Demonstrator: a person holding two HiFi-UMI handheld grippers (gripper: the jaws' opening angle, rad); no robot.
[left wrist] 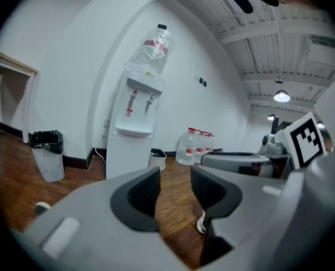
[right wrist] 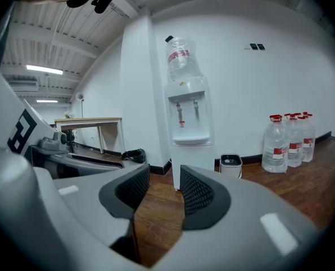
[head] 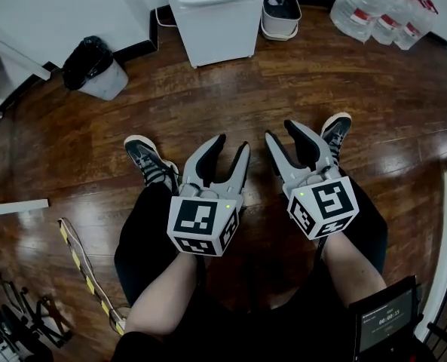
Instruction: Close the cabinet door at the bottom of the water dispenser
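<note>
On the dark wooden floor (head: 208, 96), near its far left edge along the white wall, stands a grey waste bin lined with a black bag (head: 95, 68). To its right, against the far edge, is the tall white water dispenser (head: 212, 17) with an upturned clear bottle on top (right wrist: 181, 55). Its lower cabinet front (right wrist: 192, 165) shows as a plain white face with nothing standing out from it. Just beside it sits a small white pail (head: 281, 13), and toward the far right corner a cluster of clear water bottles with red caps (head: 381, 10).

The left gripper (head: 233, 142) and right gripper (head: 280, 130) are held side by side over the person's knees, well apart from the dispenser. Each has its jaws partly apart, gripping nothing, with only floor showing through the gap.
</note>
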